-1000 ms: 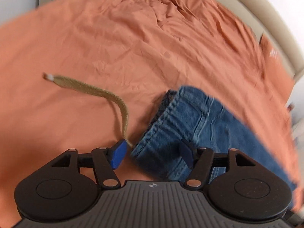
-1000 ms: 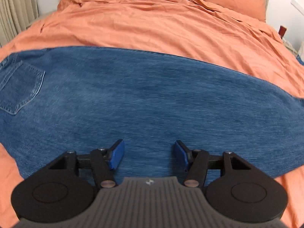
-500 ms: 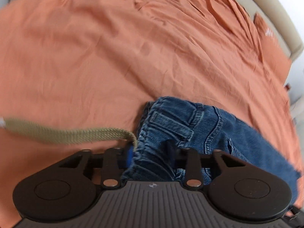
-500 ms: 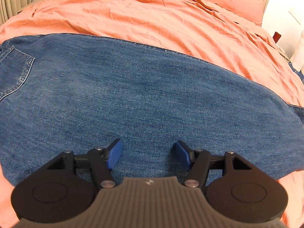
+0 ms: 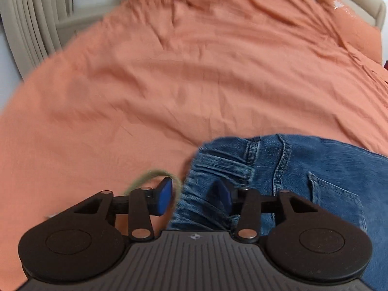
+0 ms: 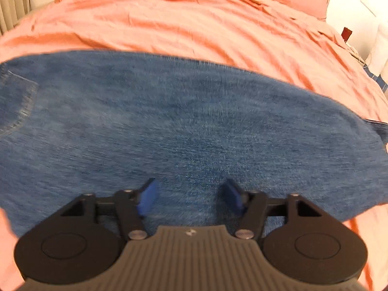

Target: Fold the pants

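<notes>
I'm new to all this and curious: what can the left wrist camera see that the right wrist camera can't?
Only the left view shows the waistband with belt loops and a tan drawstring, held between the left gripper pads. Only the right view shows the flat denim leg under the open right gripper. Both show the jeans on the orange bedding.

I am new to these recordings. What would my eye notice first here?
First, the blue jeans spread across the orange bedcover. Next, the left gripper, its blue pads either side of the bunched waistband, with a tan drawstring looping beside it. The right gripper is open over the flat denim.
</notes>
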